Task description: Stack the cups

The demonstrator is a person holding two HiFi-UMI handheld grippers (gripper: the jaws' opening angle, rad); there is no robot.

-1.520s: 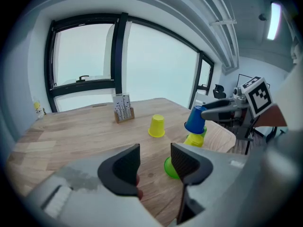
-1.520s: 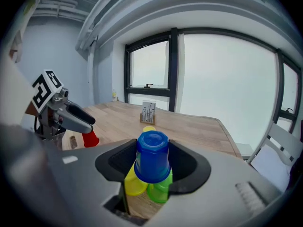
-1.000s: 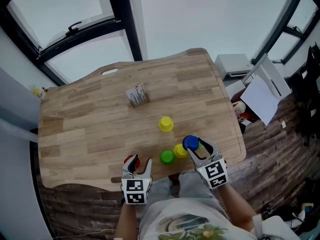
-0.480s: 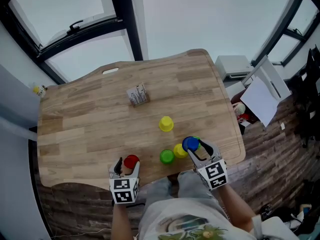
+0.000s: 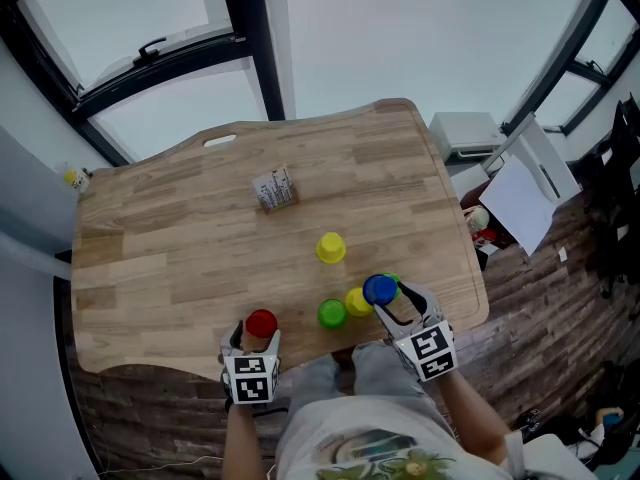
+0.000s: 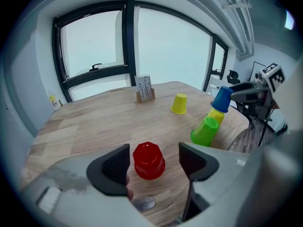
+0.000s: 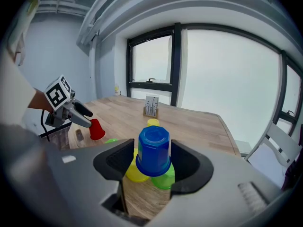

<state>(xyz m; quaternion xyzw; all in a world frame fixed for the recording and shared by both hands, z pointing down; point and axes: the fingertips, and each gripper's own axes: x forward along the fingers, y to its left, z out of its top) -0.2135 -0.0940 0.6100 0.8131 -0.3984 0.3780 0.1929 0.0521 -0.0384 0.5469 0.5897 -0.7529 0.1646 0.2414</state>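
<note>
A red cup stands upside down on the wooden table near its front edge. My left gripper is open around it; its jaws have just been opening and neither pad touches the cup. A blue cup sits upside down on a green cup, next to a yellow cup. My right gripper has just been opening, and the blue cup stands between its pads. A second green cup and a second yellow cup stand apart.
A small card holder stands mid-table toward the windows. The table's front edge runs just behind both grippers. Off the right edge are white boxes on the floor.
The left gripper has shifted left and sunk, and its jaws have spread off the red cup, which now stands free. The right gripper stays put with its jaws slightly wider.
</note>
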